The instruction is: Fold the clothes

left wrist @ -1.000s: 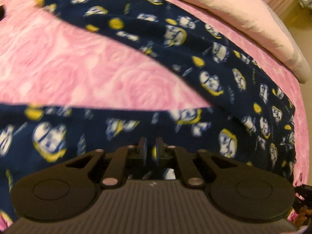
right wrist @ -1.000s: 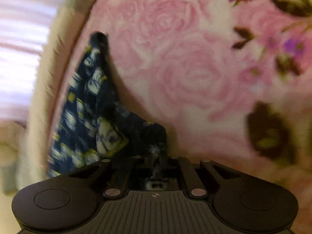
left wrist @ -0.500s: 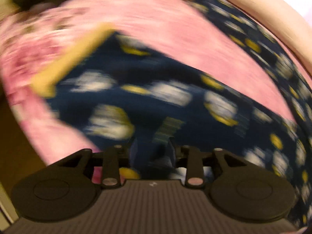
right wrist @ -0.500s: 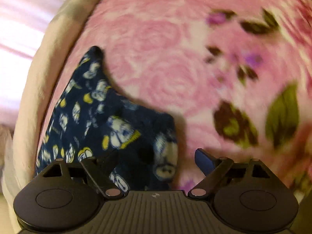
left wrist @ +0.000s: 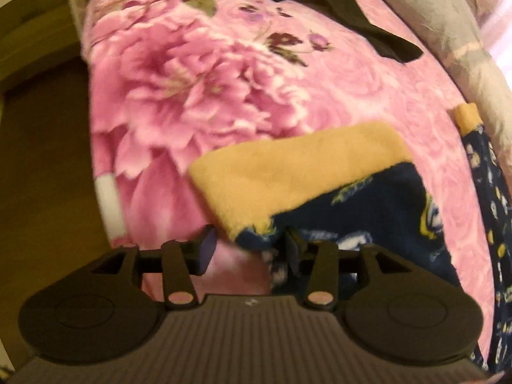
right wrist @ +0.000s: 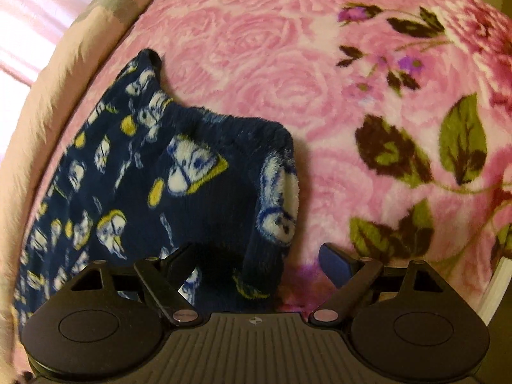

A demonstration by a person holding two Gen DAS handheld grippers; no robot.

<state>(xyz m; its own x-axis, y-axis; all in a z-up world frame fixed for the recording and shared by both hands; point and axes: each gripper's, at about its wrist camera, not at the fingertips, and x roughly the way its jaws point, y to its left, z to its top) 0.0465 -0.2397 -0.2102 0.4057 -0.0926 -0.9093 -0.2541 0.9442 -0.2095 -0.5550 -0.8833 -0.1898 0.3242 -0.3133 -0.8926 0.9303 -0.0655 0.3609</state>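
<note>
Black claw (left wrist: 248,249) — ribbed grey housing

Under me lies a pink flowered blanket (left wrist: 198,89). A dark strap (left wrist: 377,35) rests across its far part, beside a grey pillow (left wrist: 448,32).

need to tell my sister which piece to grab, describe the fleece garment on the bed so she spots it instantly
Look at the bed's pink floral blanket. Lying on it is the fleece garment: navy, dotted with small white and yellow cartoon figures, with plain mustard-yellow cuffs. The only other clothing, the black piece, has no pattern.
</note>
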